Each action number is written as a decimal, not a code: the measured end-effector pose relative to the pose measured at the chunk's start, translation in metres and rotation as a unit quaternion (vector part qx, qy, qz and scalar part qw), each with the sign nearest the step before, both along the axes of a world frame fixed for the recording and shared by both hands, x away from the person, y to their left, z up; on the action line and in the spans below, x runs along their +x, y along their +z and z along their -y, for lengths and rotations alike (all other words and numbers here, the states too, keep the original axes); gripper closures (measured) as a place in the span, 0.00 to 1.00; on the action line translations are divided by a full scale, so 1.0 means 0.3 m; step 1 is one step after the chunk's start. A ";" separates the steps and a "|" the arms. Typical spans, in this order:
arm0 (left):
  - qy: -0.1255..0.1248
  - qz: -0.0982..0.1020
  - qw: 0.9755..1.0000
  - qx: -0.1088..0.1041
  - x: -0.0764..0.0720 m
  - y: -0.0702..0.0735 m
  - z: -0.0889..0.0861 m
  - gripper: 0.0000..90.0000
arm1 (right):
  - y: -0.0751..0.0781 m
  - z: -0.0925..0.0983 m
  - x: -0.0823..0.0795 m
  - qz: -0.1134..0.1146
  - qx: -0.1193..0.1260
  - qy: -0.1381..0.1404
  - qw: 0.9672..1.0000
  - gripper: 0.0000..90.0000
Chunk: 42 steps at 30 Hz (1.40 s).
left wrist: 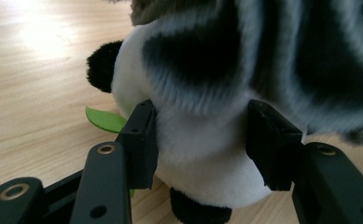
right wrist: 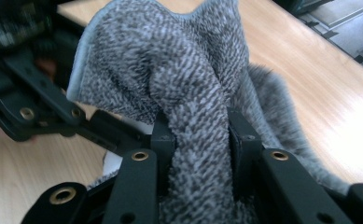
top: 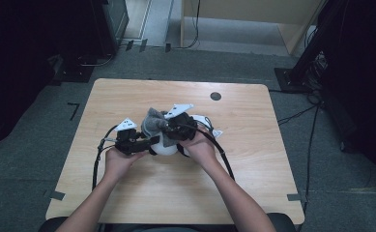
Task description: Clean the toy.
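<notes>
Here, near the middle of the high view, we hold a plush panda (top: 166, 145) on the wooden table (top: 127, 96), our two grippers meeting over it. Our left gripper (top: 149, 141), left of centre in that frame, points rightward at the toy. In the left gripper view its jaws (left wrist: 200, 140) sit narrow against the panda's white belly (left wrist: 202, 154), one pad on each side, pressing into the fur, so we have the toy clamped. A black paw shows at the bottom centre of that view, a black ear or limb at the upper left, and a green felt leaf (left wrist: 105, 119) pokes out from under the toy at the left, lying on the tabletop.

Our right gripper (top: 168, 126) sits just above and right of the toy in the high view, its grey three-cornered plate on top. In the right gripper view its jaws (right wrist: 200, 140) are drawn close on a fold of grey terry cloth (right wrist: 188, 93), which rises between them and fans out across the upper half of the frame. The cloth hides most of the panda there; the left gripper's black linkage (right wrist: 44, 102) crosses the left side.

A round dark grommet (top: 215, 95) sits in the table's upper right. Cables (top: 98, 159) trail off both grippers across the tabletop.
</notes>
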State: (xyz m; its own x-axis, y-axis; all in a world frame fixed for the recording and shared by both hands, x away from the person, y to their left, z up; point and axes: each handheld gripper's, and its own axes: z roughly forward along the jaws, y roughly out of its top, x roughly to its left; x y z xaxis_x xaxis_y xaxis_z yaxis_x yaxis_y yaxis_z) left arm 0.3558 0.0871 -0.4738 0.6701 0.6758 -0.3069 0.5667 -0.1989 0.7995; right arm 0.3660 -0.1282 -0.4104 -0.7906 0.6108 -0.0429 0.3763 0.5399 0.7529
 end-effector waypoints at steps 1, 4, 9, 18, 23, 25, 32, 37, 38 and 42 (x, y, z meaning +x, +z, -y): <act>0.000 -0.001 1.000 -0.004 0.002 -0.003 -0.003 0.53 | -0.008 -0.003 -0.003 0.006 -0.001 0.002 1.000 0.77; -0.003 0.007 1.000 -0.003 0.005 -0.008 -0.003 0.51 | -0.015 0.011 0.001 0.007 0.005 0.002 1.000 0.77; -0.007 0.012 1.000 0.003 0.010 -0.014 -0.003 0.51 | -0.015 0.048 0.011 -0.003 0.014 -0.002 1.000 0.77; -0.008 0.011 1.000 0.017 0.019 -0.006 0.005 0.50 | 0.011 0.125 -0.001 0.012 -0.011 -0.034 0.999 0.77; -0.007 -0.003 1.000 0.010 0.027 -0.005 0.004 0.50 | 0.028 0.199 -0.006 0.024 -0.009 -0.059 0.998 0.77; -0.009 -0.005 1.000 0.008 0.031 -0.006 0.002 0.50 | 0.033 0.235 -0.006 0.023 -0.001 -0.070 0.997 0.77; -0.014 -0.008 1.000 0.003 0.040 -0.007 -0.002 0.48 | 0.041 0.338 -0.005 0.013 0.022 -0.106 0.994 0.77; -0.011 -0.012 1.000 0.000 0.041 -0.007 -0.001 0.47 | 0.033 0.399 -0.003 0.002 0.036 -0.132 0.991 0.77; -0.010 -0.014 1.000 0.000 0.042 -0.008 -0.001 0.46 | 0.031 0.408 -0.003 -0.002 0.039 -0.134 0.990 0.78; -0.009 -0.023 1.000 -0.003 0.048 -0.009 -0.003 0.44 | 0.013 0.456 0.004 -0.016 0.051 -0.155 0.986 0.78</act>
